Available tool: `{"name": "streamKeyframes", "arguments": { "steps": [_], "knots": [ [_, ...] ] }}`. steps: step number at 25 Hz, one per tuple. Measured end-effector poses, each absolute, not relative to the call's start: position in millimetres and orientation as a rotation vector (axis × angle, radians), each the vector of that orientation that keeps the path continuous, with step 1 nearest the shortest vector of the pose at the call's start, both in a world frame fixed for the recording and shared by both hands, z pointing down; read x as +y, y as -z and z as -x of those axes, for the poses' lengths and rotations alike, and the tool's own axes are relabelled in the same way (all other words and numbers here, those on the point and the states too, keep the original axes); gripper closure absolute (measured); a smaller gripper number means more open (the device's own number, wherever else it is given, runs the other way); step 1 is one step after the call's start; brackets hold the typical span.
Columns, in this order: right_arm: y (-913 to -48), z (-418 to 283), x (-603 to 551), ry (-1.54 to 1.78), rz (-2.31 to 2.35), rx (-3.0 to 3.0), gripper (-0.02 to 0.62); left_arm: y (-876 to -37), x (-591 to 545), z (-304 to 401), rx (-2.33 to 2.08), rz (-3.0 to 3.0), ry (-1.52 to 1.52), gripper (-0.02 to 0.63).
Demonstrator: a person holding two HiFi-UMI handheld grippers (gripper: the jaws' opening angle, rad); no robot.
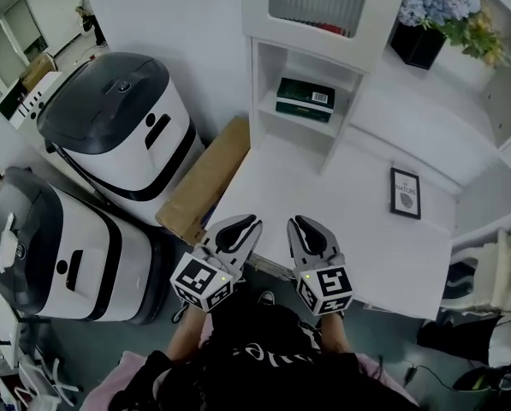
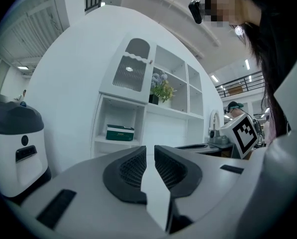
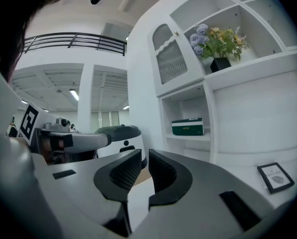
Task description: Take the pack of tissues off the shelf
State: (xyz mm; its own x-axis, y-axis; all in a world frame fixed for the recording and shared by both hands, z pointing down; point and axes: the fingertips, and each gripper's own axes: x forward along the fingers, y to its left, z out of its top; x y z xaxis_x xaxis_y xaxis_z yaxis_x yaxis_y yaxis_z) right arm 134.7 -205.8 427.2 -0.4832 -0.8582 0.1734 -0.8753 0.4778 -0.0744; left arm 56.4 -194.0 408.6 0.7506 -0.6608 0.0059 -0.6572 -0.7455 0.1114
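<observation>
Head view, biggest first: the white shelf [image 1: 259, 75] stands at the far edge of the desk [image 1: 358, 229], and the pack [image 1: 306, 99] lies flat on a board in its open cubby [image 1: 319, 68], well apart from both tools. The left gripper [image 1: 251, 223] and right gripper [image 1: 298, 223] hover side by side over the near desk edge, each with jaws pressed together on nothing.

What could go wrong, I judge:
- The cubby is narrow, with its side walls near the pack. Jaws spread wide enough for the pack could strike a wall.
- Jaws kept together on the way in would only shove the pack toward the back wall.
- The pack lies low on its board, so a pinch from above leaves little room under the cubby's top.
- Pulled out carelessly, it could drop past the desk edge toward the 2 machines [image 1: 118, 127] or the cardboard [image 1: 205, 181] on the left.

Materials and shapes: shelf and desk are smooth, hard, white and square-edged. The machines are rounded, glossy white with dark grey lids. The cardboard is flat and brown. The jaws are grey shells with black, finely ribbed pads. The pack is boxy, dark green with a white band and a label. Whether it is film or card I cannot tell.
</observation>
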Motion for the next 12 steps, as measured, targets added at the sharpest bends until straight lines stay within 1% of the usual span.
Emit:
{"name": "streamKeyframes", "arguments": {
  "steps": [5, 12],
  "knots": [
    [-433, -148, -229, -0.268, -1.620, -2.551, 0.523, -410, -220, -64, -1.002, -2.872, 0.016, 0.558],
    [-429, -149, -281, -0.263, -1.722, -2.492, 0.523, -411, -276, -53, -0.924, -2.896, -0.005, 0.557]
  ]
}}
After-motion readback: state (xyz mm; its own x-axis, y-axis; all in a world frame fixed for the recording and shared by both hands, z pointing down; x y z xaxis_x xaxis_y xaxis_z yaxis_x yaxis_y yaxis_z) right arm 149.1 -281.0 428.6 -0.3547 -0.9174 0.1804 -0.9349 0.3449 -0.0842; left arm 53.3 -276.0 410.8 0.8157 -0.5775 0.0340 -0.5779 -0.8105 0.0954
